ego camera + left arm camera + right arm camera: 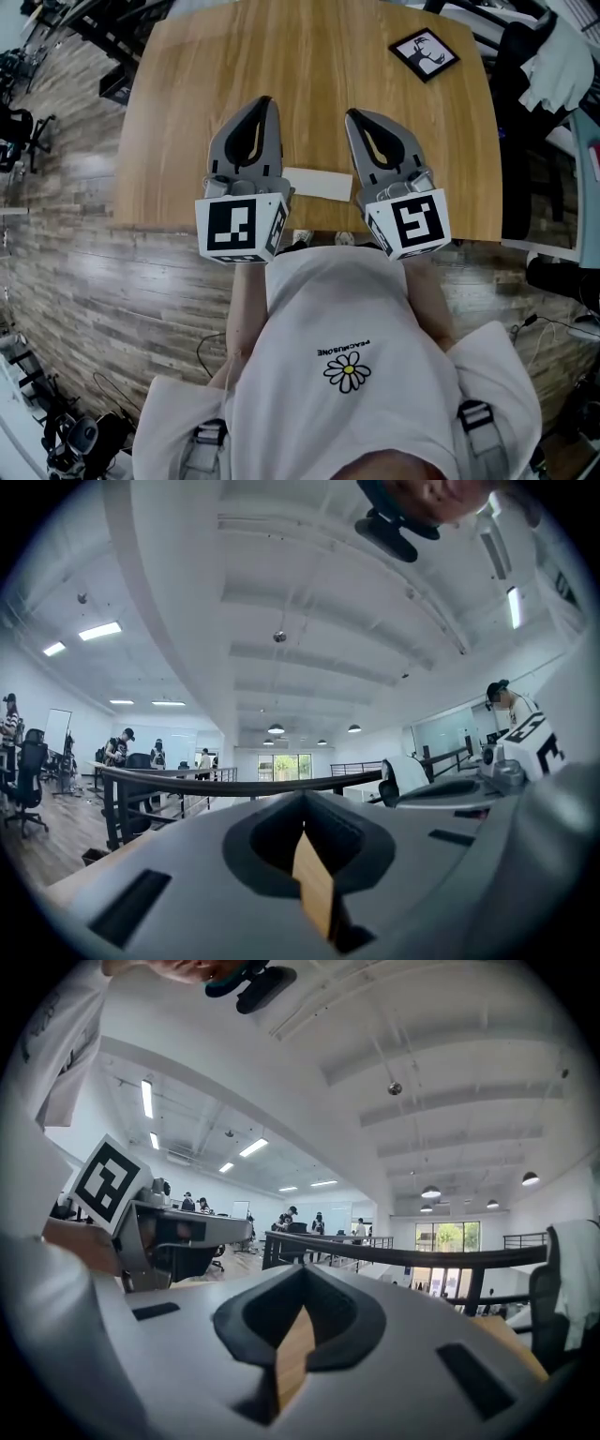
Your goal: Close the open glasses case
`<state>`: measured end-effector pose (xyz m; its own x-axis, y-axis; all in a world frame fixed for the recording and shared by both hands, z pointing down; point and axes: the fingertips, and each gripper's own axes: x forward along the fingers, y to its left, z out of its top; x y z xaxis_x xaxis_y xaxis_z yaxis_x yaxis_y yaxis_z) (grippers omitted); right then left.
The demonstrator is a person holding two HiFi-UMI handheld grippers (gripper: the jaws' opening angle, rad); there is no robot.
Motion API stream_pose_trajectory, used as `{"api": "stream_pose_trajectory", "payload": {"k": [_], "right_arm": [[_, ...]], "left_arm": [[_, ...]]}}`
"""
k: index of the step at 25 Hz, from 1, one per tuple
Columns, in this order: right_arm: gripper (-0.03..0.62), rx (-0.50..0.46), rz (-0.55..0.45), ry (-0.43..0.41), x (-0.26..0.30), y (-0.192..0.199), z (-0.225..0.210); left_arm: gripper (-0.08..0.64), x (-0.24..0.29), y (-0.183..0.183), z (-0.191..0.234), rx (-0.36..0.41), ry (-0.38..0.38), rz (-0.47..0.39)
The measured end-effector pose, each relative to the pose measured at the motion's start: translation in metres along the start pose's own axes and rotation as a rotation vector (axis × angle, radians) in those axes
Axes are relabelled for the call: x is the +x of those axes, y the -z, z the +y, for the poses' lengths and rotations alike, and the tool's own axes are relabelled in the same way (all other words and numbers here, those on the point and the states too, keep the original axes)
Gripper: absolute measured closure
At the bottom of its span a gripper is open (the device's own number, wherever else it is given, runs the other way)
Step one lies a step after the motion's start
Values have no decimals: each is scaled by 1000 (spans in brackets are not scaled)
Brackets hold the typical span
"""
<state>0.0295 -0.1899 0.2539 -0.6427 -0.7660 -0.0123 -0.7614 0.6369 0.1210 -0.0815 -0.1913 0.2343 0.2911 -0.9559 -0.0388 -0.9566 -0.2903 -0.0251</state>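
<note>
In the head view a flat white oblong [317, 184], perhaps the glasses case, lies on the wooden table [309, 66] near its front edge. Both grippers hide its ends, so I cannot tell whether it is open or closed. My left gripper [265, 101] is held level above the table, left of the white thing, its jaws together and empty. My right gripper [352, 114] hovers on the other side, also shut on nothing. In the left gripper view the left gripper [302, 794] points out over the room, and so does the right gripper [302, 1269] in its own view; neither shows the case.
A small black-framed picture [424, 52] lies at the table's far right. Clothes hang over a chair [548, 56] beside the right edge. A black railing [412, 1255] and desks with people stand far off in the room. Wooden floor [75, 272] surrounds the table.
</note>
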Motion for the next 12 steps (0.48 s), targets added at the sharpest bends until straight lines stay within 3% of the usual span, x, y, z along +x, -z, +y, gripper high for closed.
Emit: {"api": "stream_pose_trajectory", "payload": {"k": [12], "right_arm": [[584,-12,6,15,13,3,0]], "left_arm": [[545,7,-10,8,2,23,-25]]}}
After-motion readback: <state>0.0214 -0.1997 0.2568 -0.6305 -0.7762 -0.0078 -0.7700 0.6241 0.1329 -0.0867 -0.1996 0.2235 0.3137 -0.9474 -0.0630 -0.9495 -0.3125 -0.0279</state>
